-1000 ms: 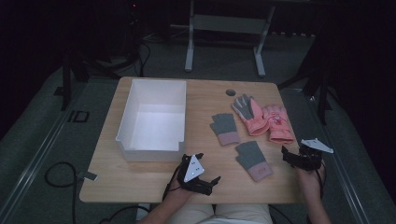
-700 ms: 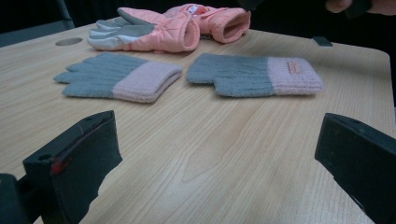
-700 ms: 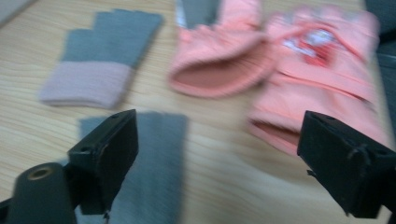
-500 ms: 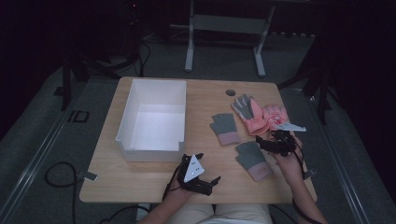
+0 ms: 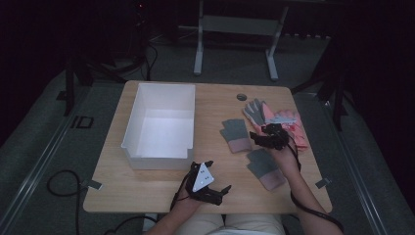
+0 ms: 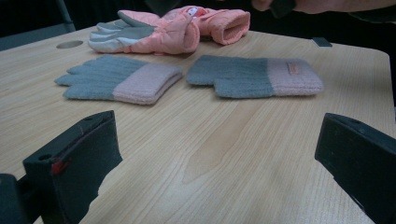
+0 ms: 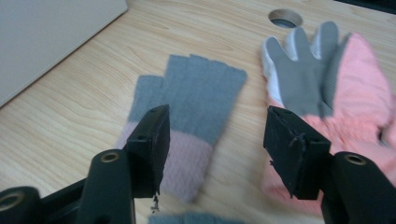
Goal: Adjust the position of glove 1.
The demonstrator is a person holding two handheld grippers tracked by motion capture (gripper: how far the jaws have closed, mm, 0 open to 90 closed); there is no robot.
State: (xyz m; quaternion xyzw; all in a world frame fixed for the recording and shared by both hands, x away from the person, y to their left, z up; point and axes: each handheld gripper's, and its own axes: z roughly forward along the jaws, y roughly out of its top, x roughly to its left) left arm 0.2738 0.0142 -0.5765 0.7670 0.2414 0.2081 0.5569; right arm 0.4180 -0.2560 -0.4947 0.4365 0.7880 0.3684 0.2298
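Currently: right gripper (image 5: 258, 138) over grey glove (image 5: 235, 134) mid-table, jaws part-open, just closing, gripping nothing; left gripper (image 5: 218, 190) wide open, empty, parked at near edge.

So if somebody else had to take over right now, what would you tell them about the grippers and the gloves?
Left gripper: open, holding nothing, resting near the front edge of the table.
Right gripper: over the gloves, jaws have just been closing but hold nothing yet; it points at the farther grey-and-pink knit glove.
Things: the nearer knit glove lies by the right forearm; the padded pink gloves are piled at the table's right. The white bin sits to the left with nothing in it.
Done: nothing picked up so far.
Left: probably grab each glove and move it, perhaps into the bin.
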